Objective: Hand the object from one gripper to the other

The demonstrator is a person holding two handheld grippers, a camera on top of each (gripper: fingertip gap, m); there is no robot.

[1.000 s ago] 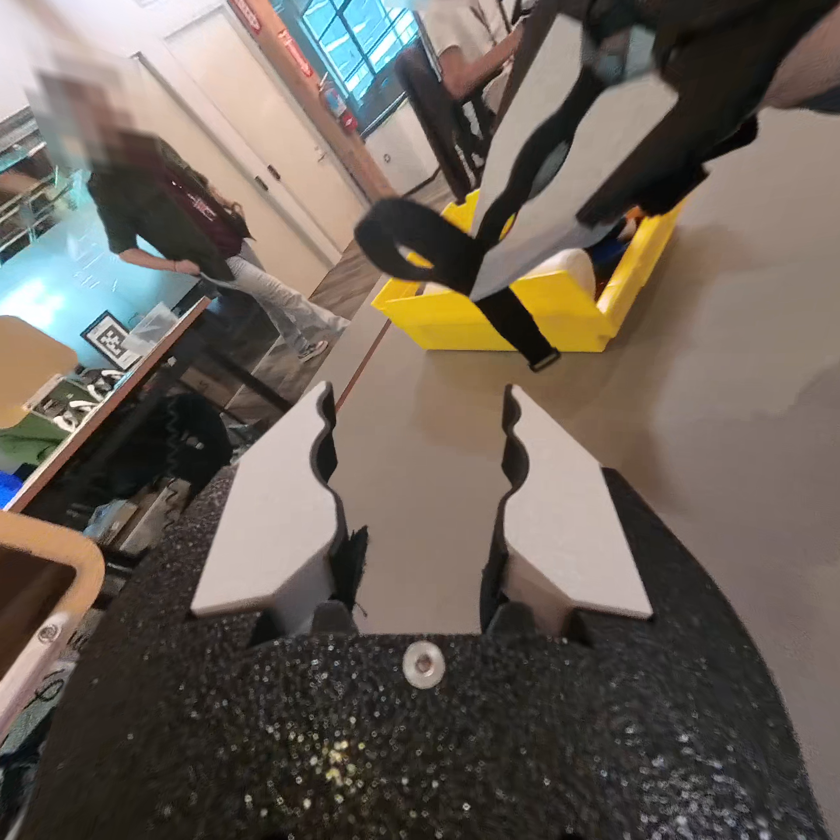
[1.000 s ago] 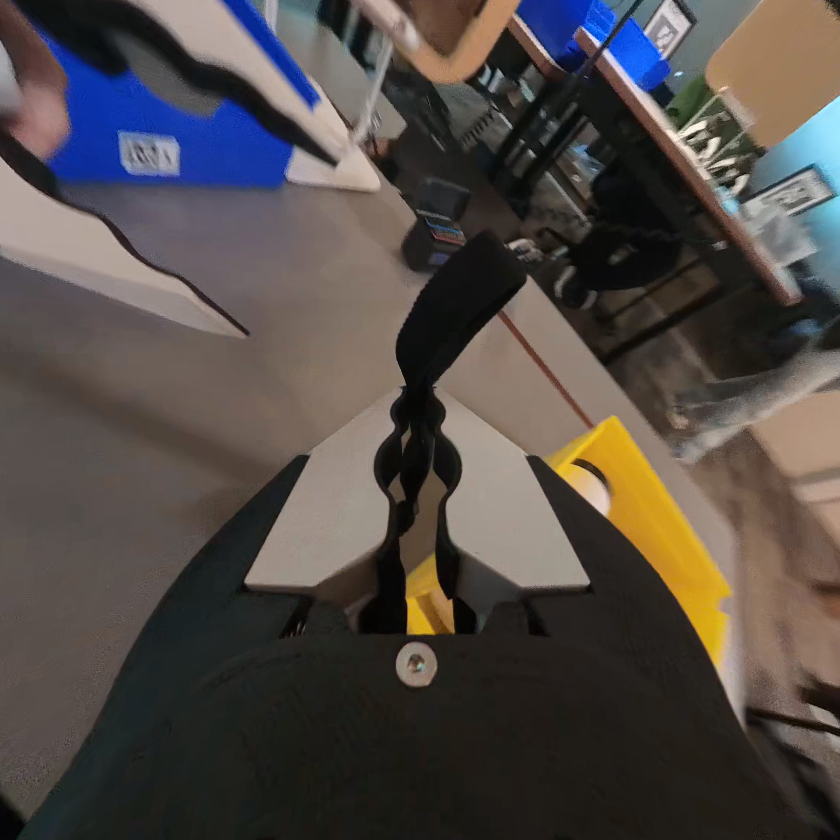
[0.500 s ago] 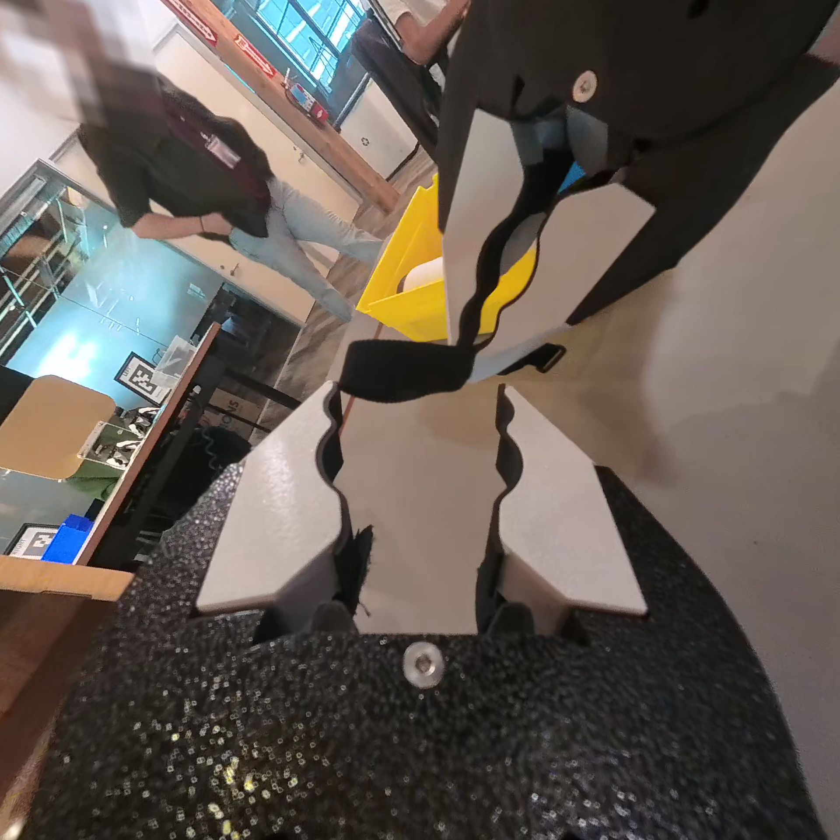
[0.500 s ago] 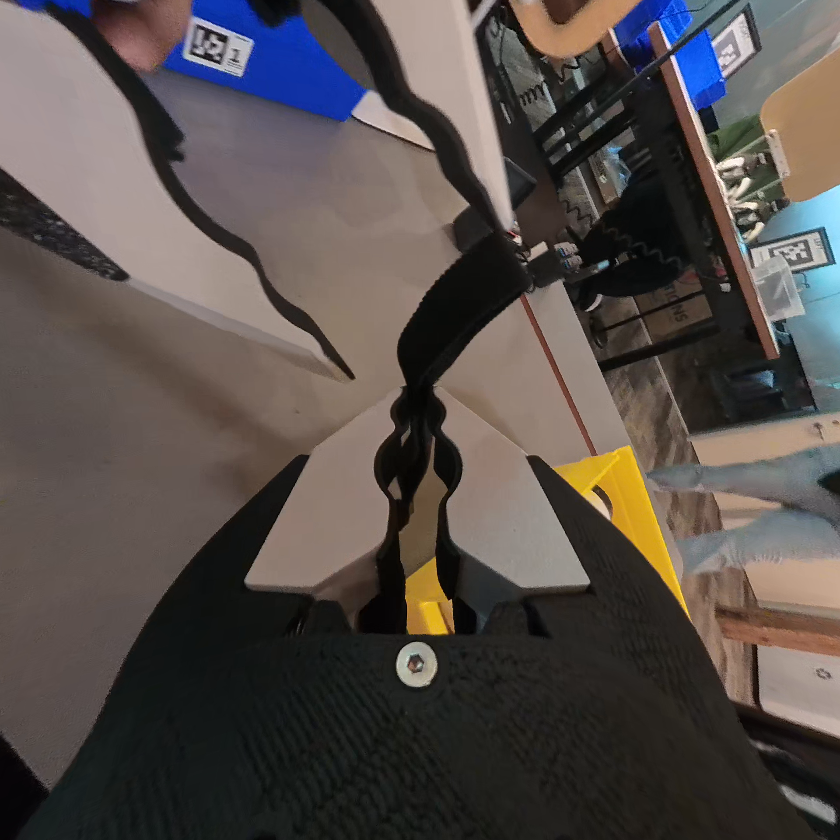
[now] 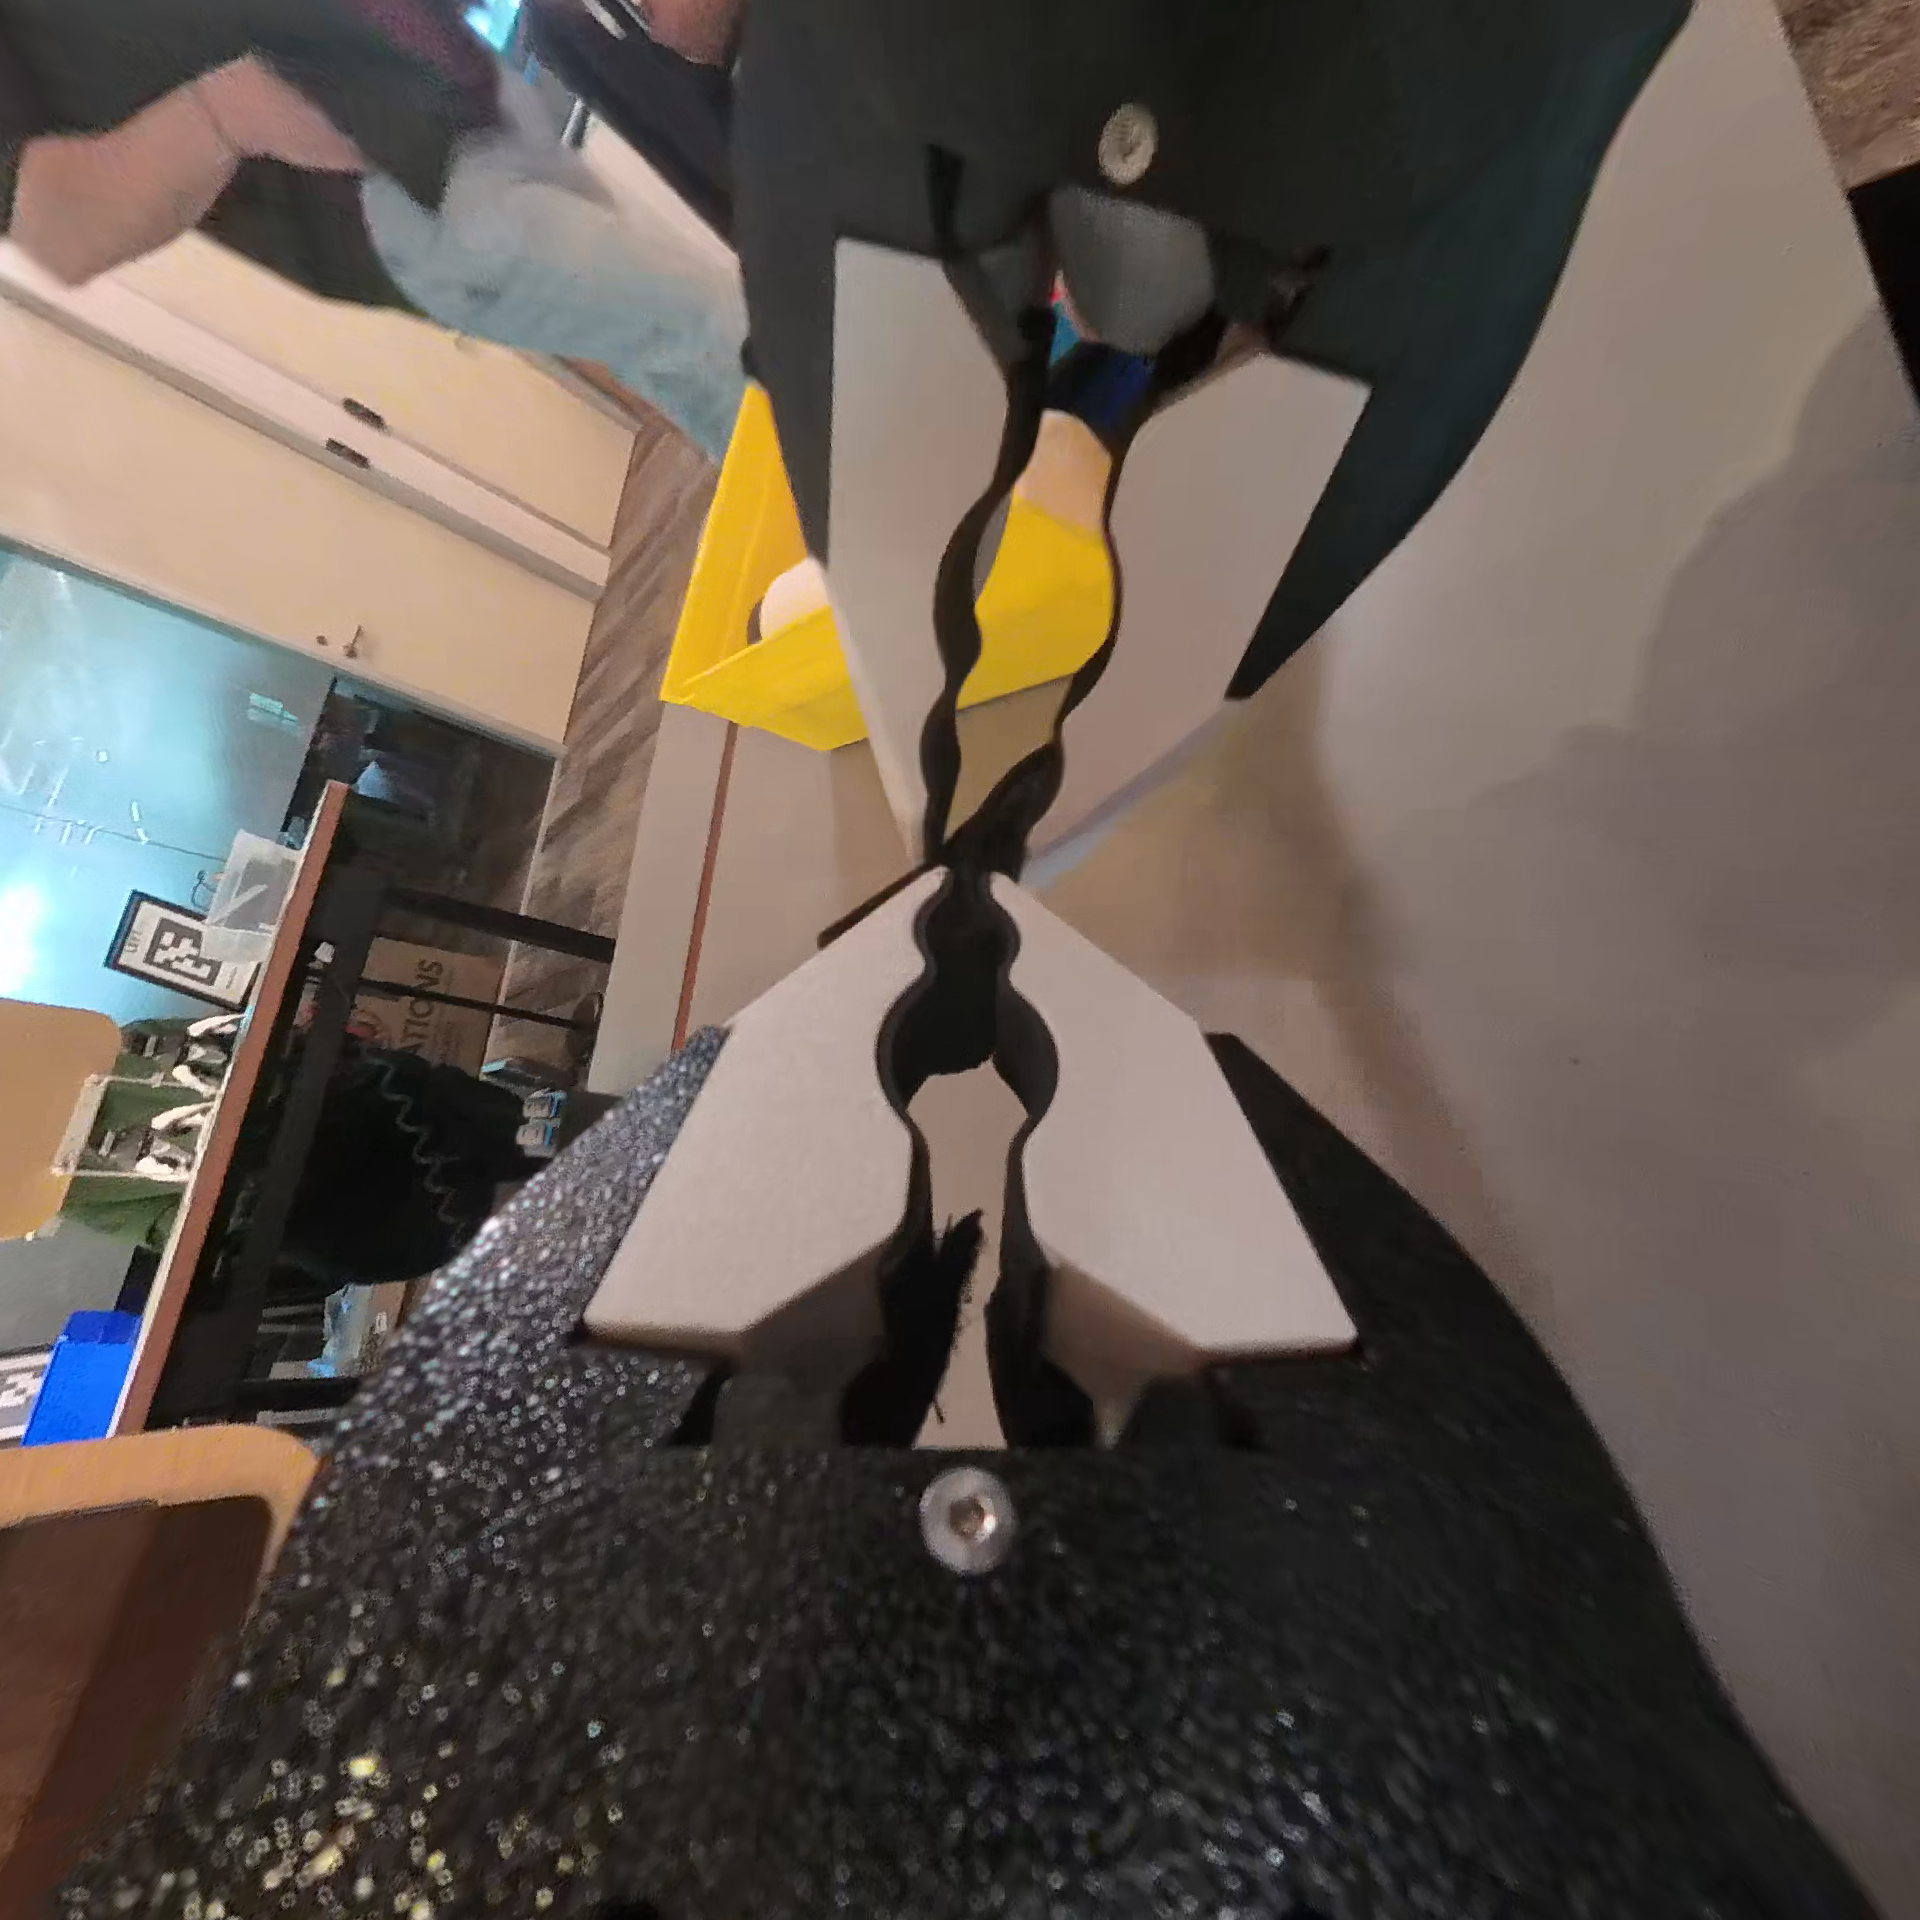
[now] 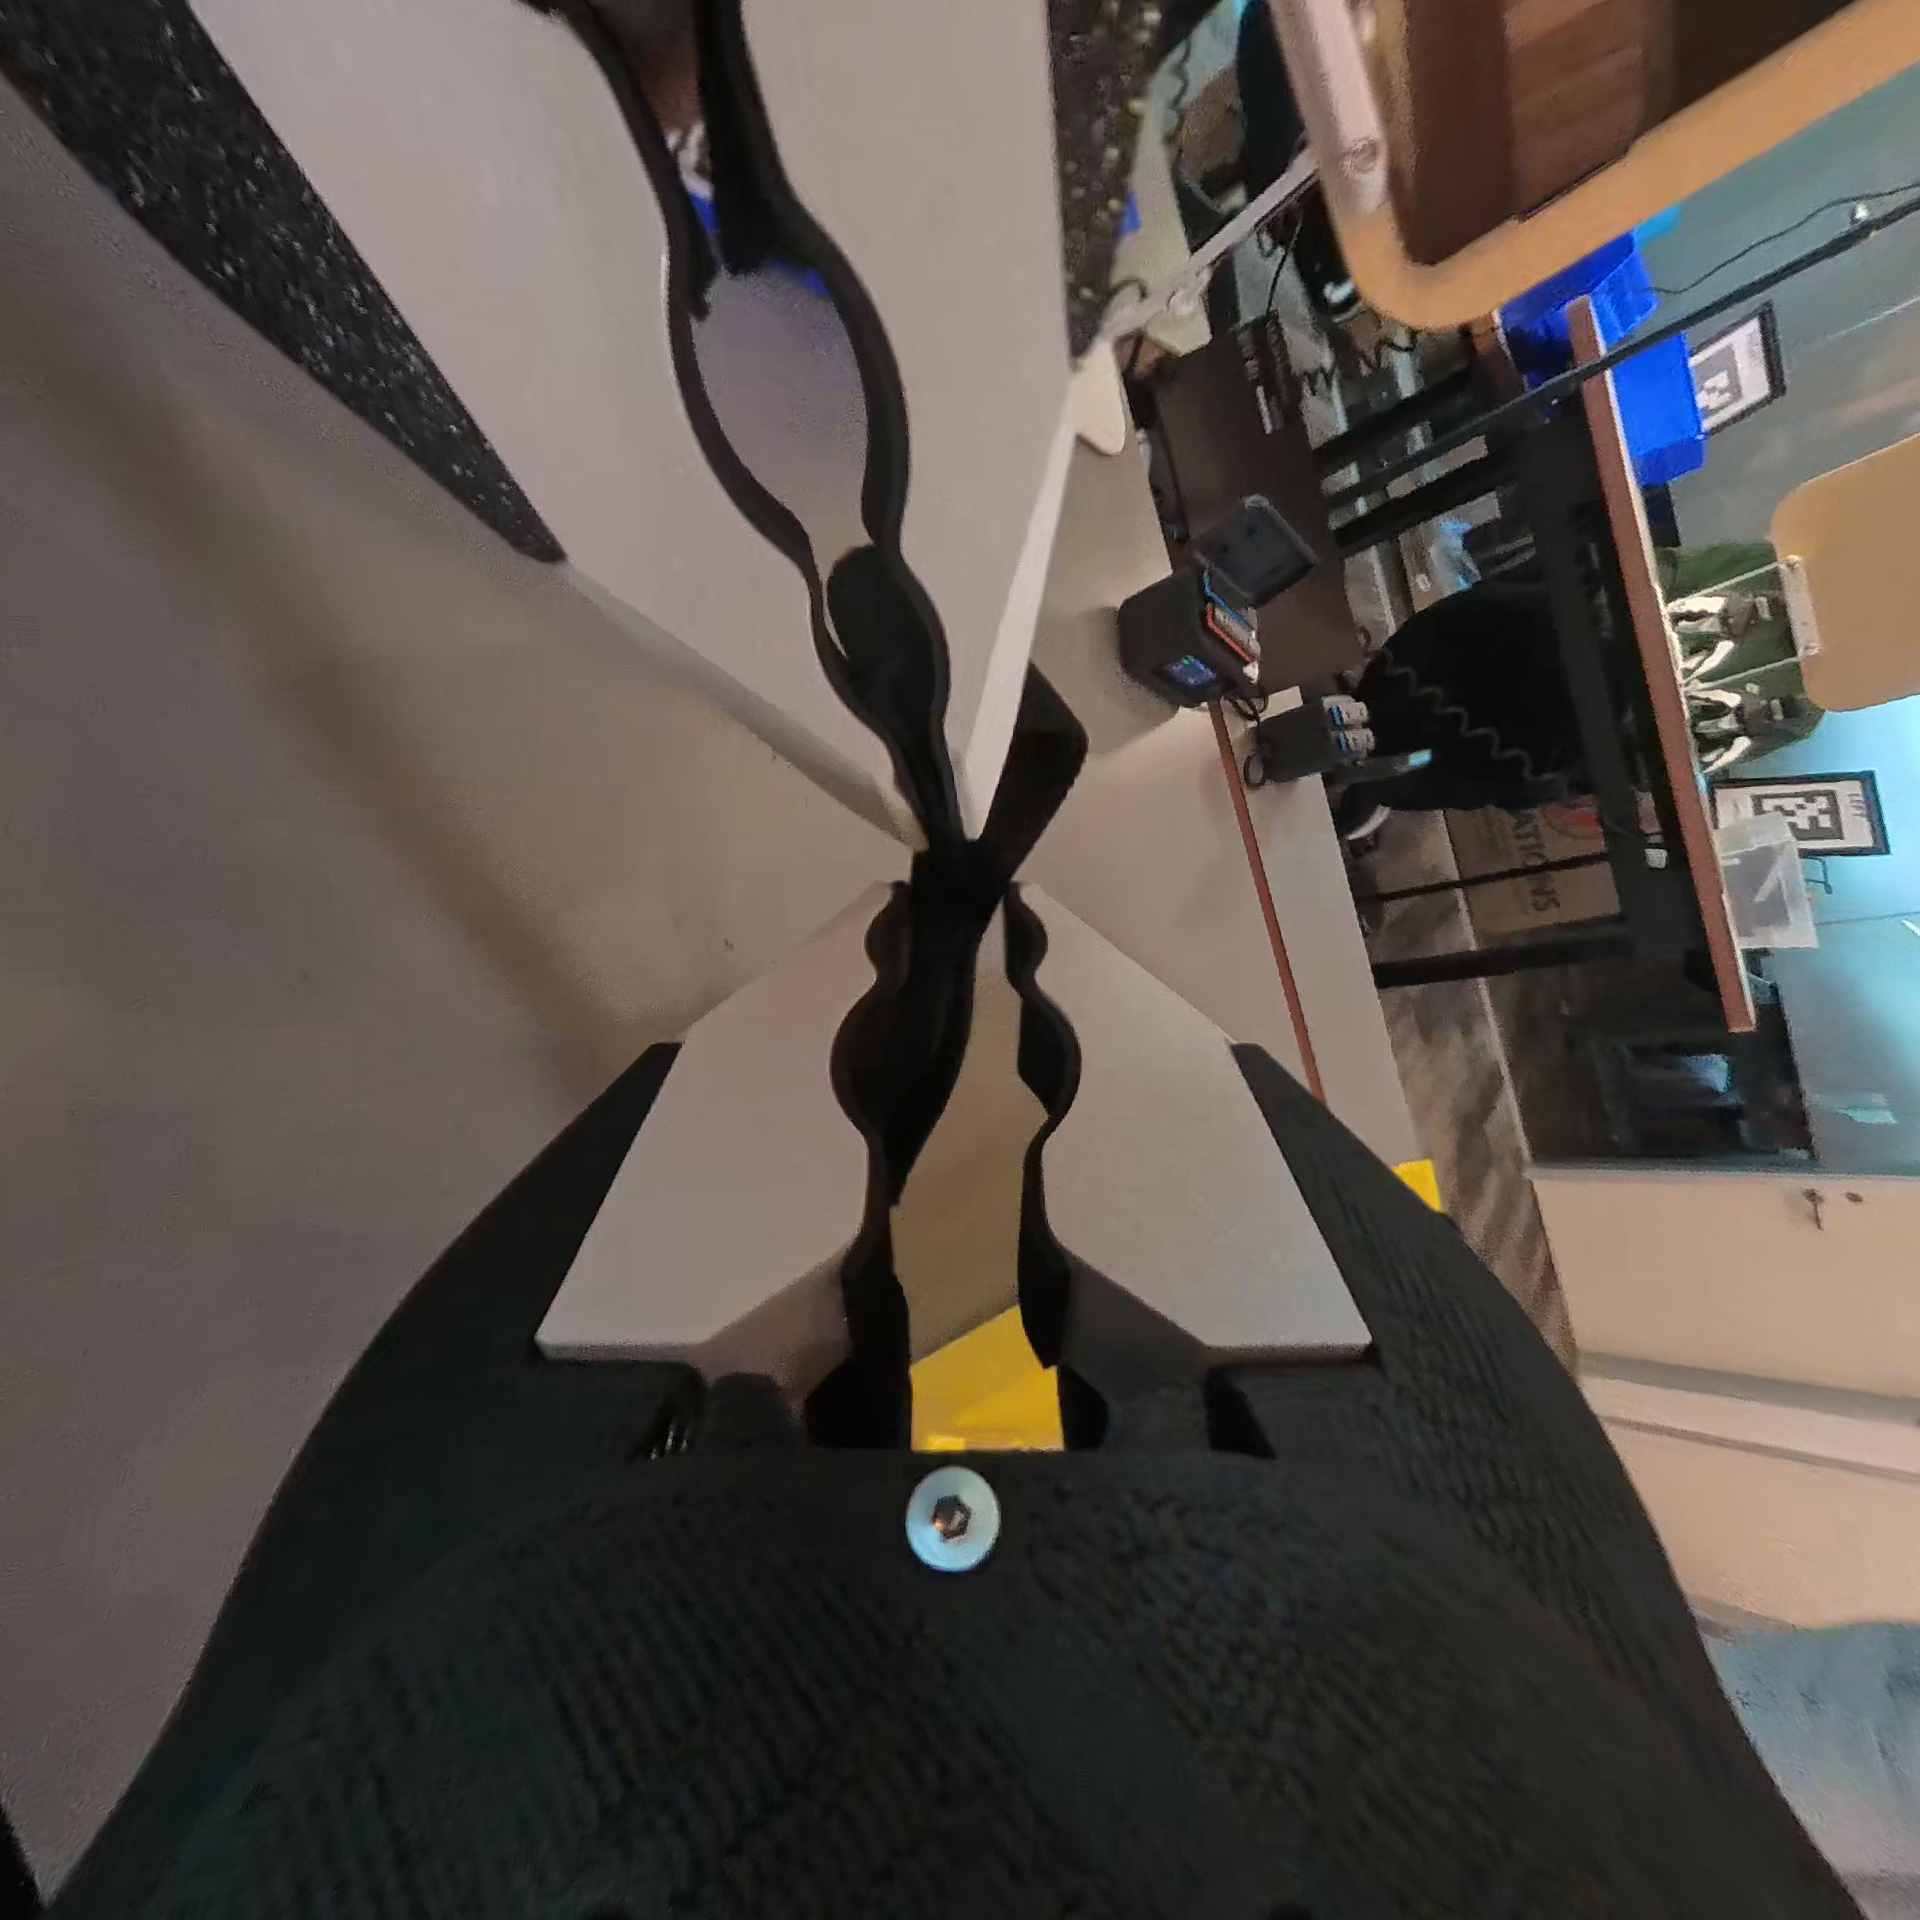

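Strap of black webbing is bridging the two claws, which are meeting tip to tip above the grey tabletop. The left claw is pinching the strap's near end between nearly closed fingers, the dark band filling the wavy gap toward 12 o'clock in the left wrist view. The right claw is also gripping it: in the right wrist view the band is running down between its fingers, which are standing a little apart lower down but pressing at the tips.

Risk is lying in the release. If the right claw is opening before the left one is biting firmly, the limp strap is likely slipping free and dropping; if both are pulling apart while clamped, the webbing is probably being tugged out of the weaker grip.

The tabletop is plain and matte, with a yellow bin at 11 o'clock from the left claw. Beyond the edge, another desk, blue boxes and printed square markers are filling a workshop-like room, partly blurred.
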